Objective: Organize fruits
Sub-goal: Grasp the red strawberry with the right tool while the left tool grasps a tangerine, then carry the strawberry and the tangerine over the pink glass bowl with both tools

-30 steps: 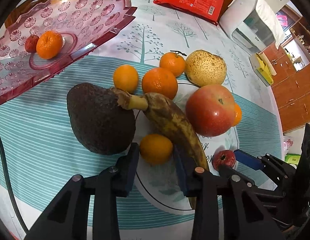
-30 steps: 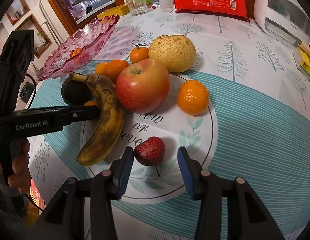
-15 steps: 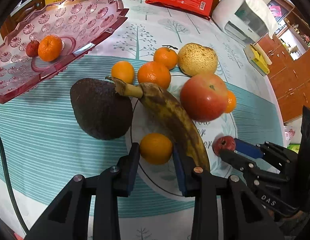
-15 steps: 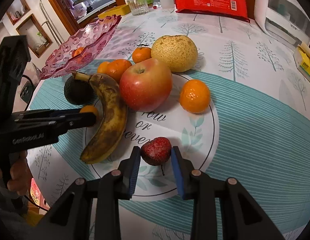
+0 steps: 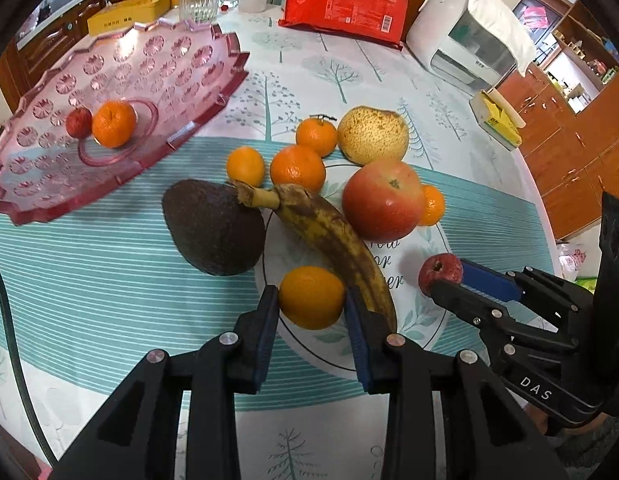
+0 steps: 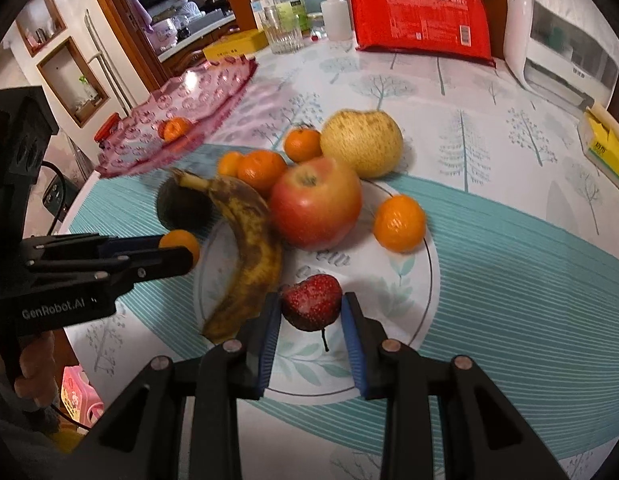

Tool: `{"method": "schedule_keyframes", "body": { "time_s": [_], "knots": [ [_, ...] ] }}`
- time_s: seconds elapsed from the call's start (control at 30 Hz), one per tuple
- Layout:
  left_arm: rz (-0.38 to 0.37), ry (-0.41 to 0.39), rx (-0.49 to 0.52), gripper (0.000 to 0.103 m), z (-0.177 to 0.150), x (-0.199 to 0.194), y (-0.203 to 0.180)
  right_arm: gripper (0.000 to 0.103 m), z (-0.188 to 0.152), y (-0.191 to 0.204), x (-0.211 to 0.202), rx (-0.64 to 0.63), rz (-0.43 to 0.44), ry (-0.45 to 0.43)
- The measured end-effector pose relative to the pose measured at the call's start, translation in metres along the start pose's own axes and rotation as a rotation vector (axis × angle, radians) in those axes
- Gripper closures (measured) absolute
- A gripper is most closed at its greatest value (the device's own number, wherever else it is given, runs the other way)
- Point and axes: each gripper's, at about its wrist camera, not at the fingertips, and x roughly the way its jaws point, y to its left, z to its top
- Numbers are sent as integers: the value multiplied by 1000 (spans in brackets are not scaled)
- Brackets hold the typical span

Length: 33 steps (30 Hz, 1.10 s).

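Pinching: left tongs (image 5: 311,306) one mandarin (image 5: 312,297), right tongs (image 6: 308,320) one strawberry (image 6: 312,301); pink tray (image 5: 181,68) holds two fruits.

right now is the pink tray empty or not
Not empty: the pink tray holds one mandarin and a small red fruit.

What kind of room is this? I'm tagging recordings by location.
Most likely a home dining area beside a kitchen: a table under a tree-print tablecloth, wooden cabinets to one side, and a white countertop appliance among bottles and packaged food.
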Motion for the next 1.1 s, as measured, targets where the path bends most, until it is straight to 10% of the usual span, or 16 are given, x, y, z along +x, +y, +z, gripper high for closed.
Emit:
{"method": "schedule_keyframes", "body": {
  "time_s": [1.1],
  "knots": [
    [214,-212,92,71,71,-174,138,72,97,156,-36,13,52,-209]
  ]
}}
